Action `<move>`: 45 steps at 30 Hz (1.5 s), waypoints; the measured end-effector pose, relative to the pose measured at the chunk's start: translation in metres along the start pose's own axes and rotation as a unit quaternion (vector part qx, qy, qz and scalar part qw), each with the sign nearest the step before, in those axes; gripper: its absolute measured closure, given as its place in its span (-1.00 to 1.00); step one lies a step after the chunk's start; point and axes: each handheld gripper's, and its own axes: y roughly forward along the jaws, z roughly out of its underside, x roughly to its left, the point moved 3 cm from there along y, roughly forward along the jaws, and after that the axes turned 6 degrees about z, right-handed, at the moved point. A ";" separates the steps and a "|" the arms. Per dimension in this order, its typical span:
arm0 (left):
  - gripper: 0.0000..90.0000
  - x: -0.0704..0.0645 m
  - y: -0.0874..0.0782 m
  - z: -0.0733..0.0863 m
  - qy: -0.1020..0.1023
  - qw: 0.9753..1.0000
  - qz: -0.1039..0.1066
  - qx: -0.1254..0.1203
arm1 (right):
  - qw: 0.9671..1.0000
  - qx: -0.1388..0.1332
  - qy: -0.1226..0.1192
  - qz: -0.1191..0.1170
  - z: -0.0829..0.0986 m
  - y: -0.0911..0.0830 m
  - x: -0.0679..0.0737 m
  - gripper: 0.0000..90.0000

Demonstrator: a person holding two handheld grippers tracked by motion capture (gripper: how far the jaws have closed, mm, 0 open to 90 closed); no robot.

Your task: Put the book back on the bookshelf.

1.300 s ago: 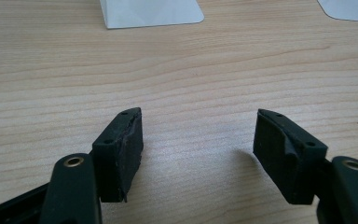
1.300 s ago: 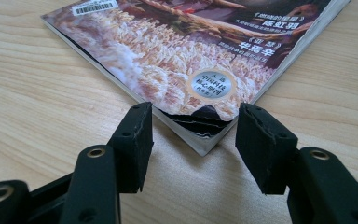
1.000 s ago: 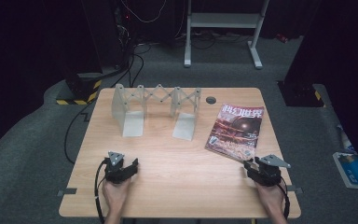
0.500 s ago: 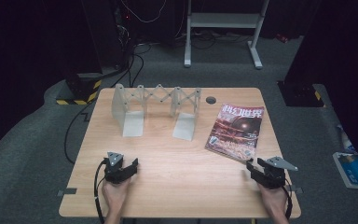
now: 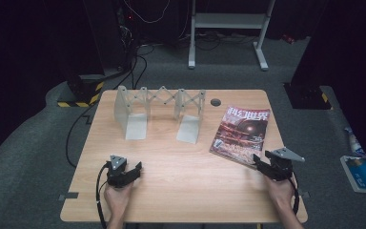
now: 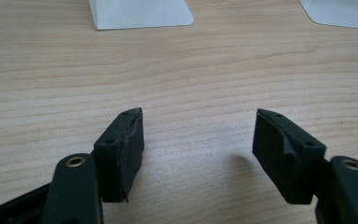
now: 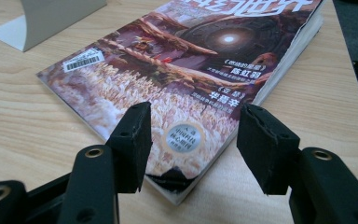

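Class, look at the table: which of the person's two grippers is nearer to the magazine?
Right. The right gripper sits at the magazine's near corner, jaws open over its cover. The left gripper rests on bare table, well off to the magazine's left.

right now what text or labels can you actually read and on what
magazine cover, right side: "陈虹羽"
Lower on the cover: "海漄"
Masthead across the cover's top: large Chinese characters, cut off or too small to read.
Barcode sticker: digits blurred.
Round silver seal: print too small.
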 end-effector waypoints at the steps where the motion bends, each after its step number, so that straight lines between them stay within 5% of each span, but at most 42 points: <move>1: -0.25 0.000 0.000 0.000 -0.001 1.000 0.000 0.000 | 1.000 0.003 -0.003 0.000 -0.002 0.002 0.000 0.00; 19: -0.24 0.000 0.000 0.000 -0.001 1.000 0.002 0.000 | 0.998 0.051 0.021 0.017 -0.024 0.045 -0.004 -0.10; 37: -0.25 0.000 0.001 0.000 0.001 1.000 0.001 0.000 | 0.996 0.063 0.065 0.024 -0.031 0.071 -0.008 -0.22; 45: -0.25 0.000 0.001 0.000 -0.001 1.000 -0.001 -0.001 | 0.996 0.068 0.039 0.044 -0.028 0.078 -0.003 -0.22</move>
